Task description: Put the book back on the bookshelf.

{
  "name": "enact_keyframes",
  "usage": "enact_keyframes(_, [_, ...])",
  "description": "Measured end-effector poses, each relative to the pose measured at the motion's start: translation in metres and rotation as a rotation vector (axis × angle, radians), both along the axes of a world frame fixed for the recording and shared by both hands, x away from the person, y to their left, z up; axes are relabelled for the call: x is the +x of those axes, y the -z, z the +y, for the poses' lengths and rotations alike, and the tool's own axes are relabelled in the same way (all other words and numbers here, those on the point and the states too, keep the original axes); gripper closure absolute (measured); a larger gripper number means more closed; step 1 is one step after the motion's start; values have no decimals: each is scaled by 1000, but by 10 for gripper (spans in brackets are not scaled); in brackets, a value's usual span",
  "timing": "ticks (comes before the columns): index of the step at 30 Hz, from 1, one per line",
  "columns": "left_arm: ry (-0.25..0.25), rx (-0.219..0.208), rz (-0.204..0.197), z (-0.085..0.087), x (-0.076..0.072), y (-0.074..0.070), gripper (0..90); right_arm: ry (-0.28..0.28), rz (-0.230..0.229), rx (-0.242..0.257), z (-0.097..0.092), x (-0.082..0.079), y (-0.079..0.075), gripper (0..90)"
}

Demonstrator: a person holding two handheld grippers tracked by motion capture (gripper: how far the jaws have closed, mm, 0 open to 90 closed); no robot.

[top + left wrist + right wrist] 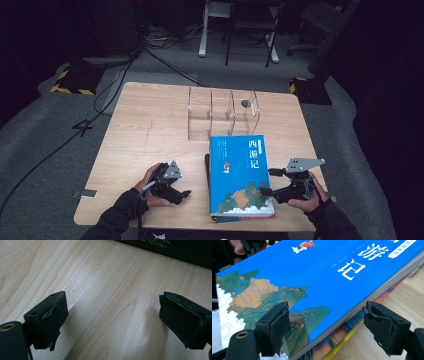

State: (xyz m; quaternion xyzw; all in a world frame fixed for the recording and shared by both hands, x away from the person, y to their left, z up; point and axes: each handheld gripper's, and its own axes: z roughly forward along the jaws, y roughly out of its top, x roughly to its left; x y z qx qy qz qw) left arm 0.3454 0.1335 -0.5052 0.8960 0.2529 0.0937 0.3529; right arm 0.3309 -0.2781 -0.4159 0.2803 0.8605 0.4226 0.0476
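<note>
Both grippers, left gripper (186, 193) and right gripper (266, 182), are standing spread; right straddling blue book (238, 172). Clear divided organizer (222, 112) is holding a dark object (245, 103).

Left gripper (176, 192) low, jaws spread wide; right gripper (268, 181) jaws apart, level.

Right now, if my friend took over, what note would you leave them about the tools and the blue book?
Left tool: open, holding nothing, low over the wooden table left of the books.
Right tool: open, jaws straddling the blue book's near right edge, one jaw over the cover, the other beside it, not gripping.
The blue book lies flat on another book at the table's front; the clear acrylic rack behind stands without books.
Done: nothing lifted. Left: probably grip the book and stand it in the rack.
</note>
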Motion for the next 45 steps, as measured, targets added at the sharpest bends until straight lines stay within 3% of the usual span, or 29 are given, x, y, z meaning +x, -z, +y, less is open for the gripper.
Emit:
enact_keyframes(4, [0, -1, 1, -1, 1, 0, 87, -19, 82, 29, -1, 12, 5, 146])
enact_keyframes(8, [0, 0, 1, -3, 2, 0, 87, -34, 113, 38, 4, 18, 9, 77])
enact_keyframes(17, [-4, -2, 1, -5, 3, 0, 87, -36, 79, 15, 9, 18, 7, 52])
enact_keyframes(22, [-2, 0, -1, -5, 3, 0, 87, -44, 42, 6, 9, 15, 5, 70])
enact_keyframes(24, [-3, 0, 0, -5, 3, 0, 87, -35, 5, -1, 9, 14, 3, 87])
enact_keyframes(30, [-3, -2, 0, -6, 3, 0, 87, -24, 22, 4, 6, 17, 2, 138])
enact_keyframes(32, [-3, -2, 0, -6, 3, 0, 87, -36, 53, 8, 4, 17, 2, 150])
enact_keyframes(35, [-3, -2, 0, -6, 3, 0, 87, -83, 137, 18, 2, 18, 6, 99])
enact_keyframes(43, [-2, -1, 1, -6, 4, 0, 87, -84, 87, -9, 5, 14, 4, 89])
enact_keyframes(45, [-2, 0, 0, -6, 4, 0, 87, -78, 49, -18, 6, 12, 1, 100])
